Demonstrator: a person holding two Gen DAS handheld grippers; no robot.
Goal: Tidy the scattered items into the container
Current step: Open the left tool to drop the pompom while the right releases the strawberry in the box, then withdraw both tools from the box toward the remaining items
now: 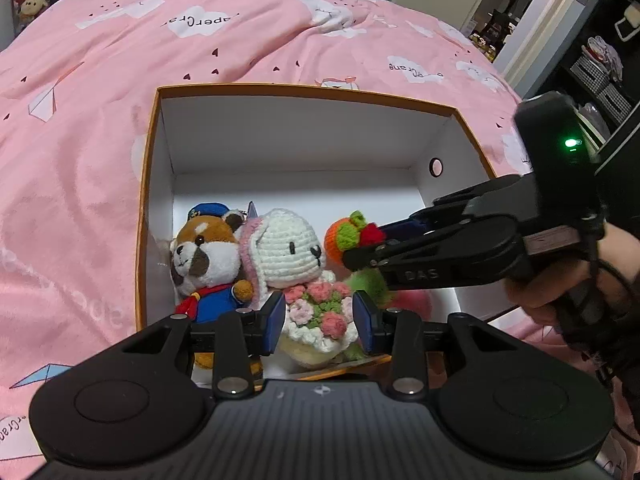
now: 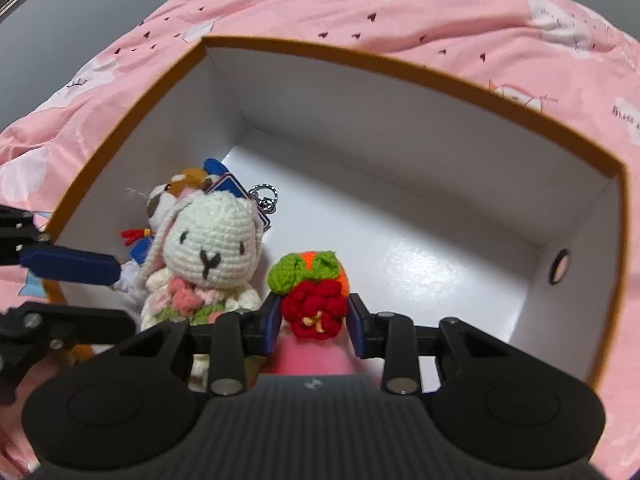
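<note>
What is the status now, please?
Left gripper jaws shut on crochet bunny, inside orange box. Right gripper jaws shut on crochet flower toy, over box. Red panda plush already in. Nothing blocking.

White crochet bunny [image 2: 211, 238], orange-rimmed white box [image 2: 400, 68] (pink patterned bedspread [image 1: 100, 120]).

Evenly lit, soft indoor light; no hard shadows. Mild sheen on the white floor of the box [image 2: 420, 264], dimmer along its near wall. Strong fisheye bending at the edges, the box rim bowed, dark corners beyond the bed [image 1: 120, 120]. Slight softness in the right wrist view; close gripper bodies blurred.
</note>
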